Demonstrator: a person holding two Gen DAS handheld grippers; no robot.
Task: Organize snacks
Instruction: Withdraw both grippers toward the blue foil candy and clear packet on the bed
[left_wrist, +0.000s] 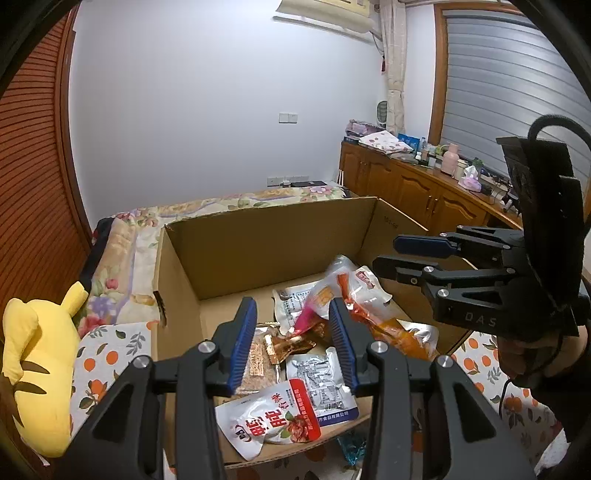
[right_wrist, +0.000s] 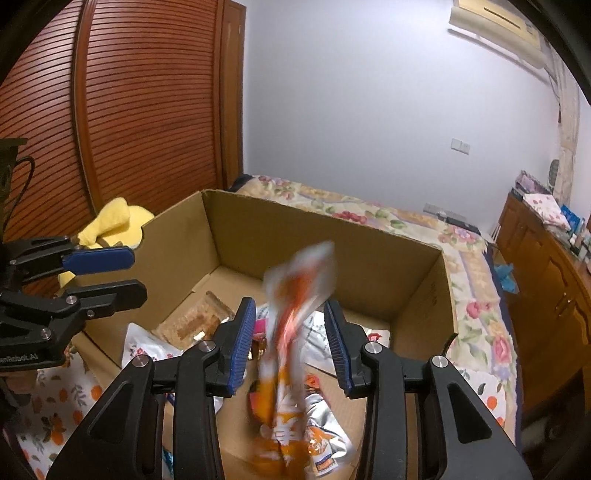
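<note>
Snacks dropping into the cardboard box (left_wrist: 258, 251) on the bed

Left tool (left_wrist: 293, 339) hangs over the near end of the box, jaws apart and empty, nothing between the blue pads. Right tool (right_wrist: 290, 343) also has its jaws parted: a motion-blurred orange snack pack (right_wrist: 291, 332) streaks between them, and no pad seems to press it, so it looks to be in free fall. Several packets already lie on the box floor, a red-and-white pouch (left_wrist: 284, 417) against the near wall. Risk, I'd say: the falling pack bounces off that pile and tips over the low near edge, or snags a pad.
</note>
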